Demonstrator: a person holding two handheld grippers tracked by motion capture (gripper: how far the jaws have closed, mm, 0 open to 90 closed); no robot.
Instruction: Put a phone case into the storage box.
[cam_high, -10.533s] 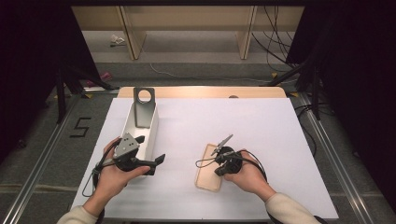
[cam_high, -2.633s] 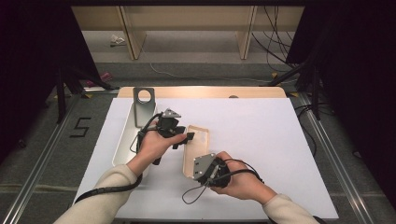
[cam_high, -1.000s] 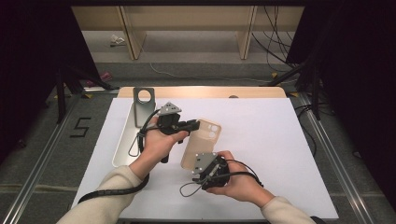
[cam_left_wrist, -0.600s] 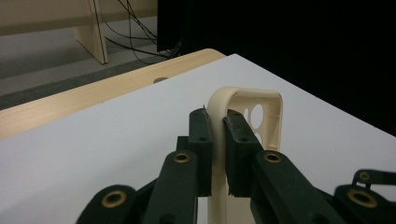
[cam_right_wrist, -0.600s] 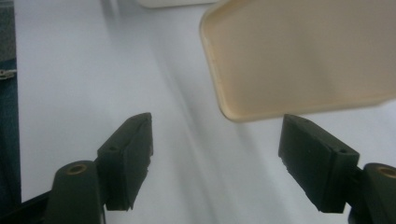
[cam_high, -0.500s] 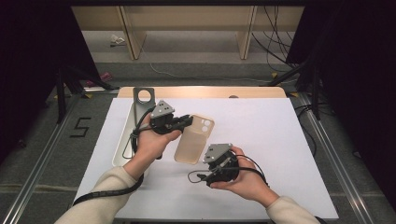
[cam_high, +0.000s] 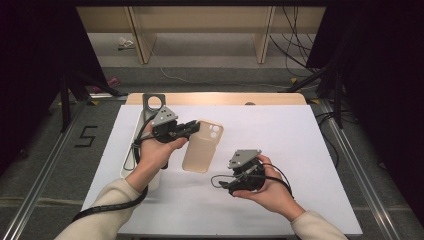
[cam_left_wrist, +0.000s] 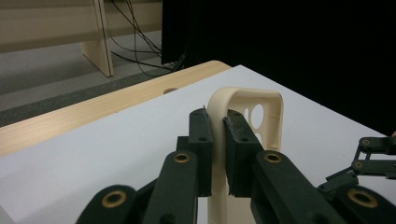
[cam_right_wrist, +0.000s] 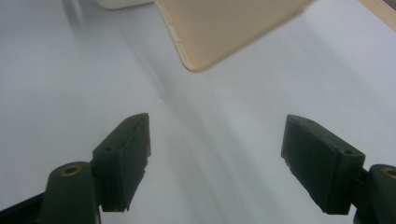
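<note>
A beige phone case (cam_high: 202, 147) hangs above the white table, camera cut-outs at its far end. My left gripper (cam_high: 196, 127) is shut on the case's long edge near that end; in the left gripper view the pads (cam_left_wrist: 201, 135) pinch the case's rim (cam_left_wrist: 247, 107). My right gripper (cam_high: 225, 184) sits lower right of the case, apart from it. Its jaws have just been opening and stand wide with nothing between them. In the right gripper view, the right gripper (cam_right_wrist: 217, 140) points at bare table, with a corner of the case (cam_right_wrist: 224, 28) above.
A white tray (cam_high: 131, 165) lies along the table's left side, with a grey metal bracket (cam_high: 152, 103) with a round hole at its far end. The white table top (cam_high: 300, 145) ends in a wooden strip (cam_high: 215, 98) at the back.
The right gripper has opened, let go of the case's near end and drawn back to the right. The left gripper, still gripping the case, has shifted slightly left.
</note>
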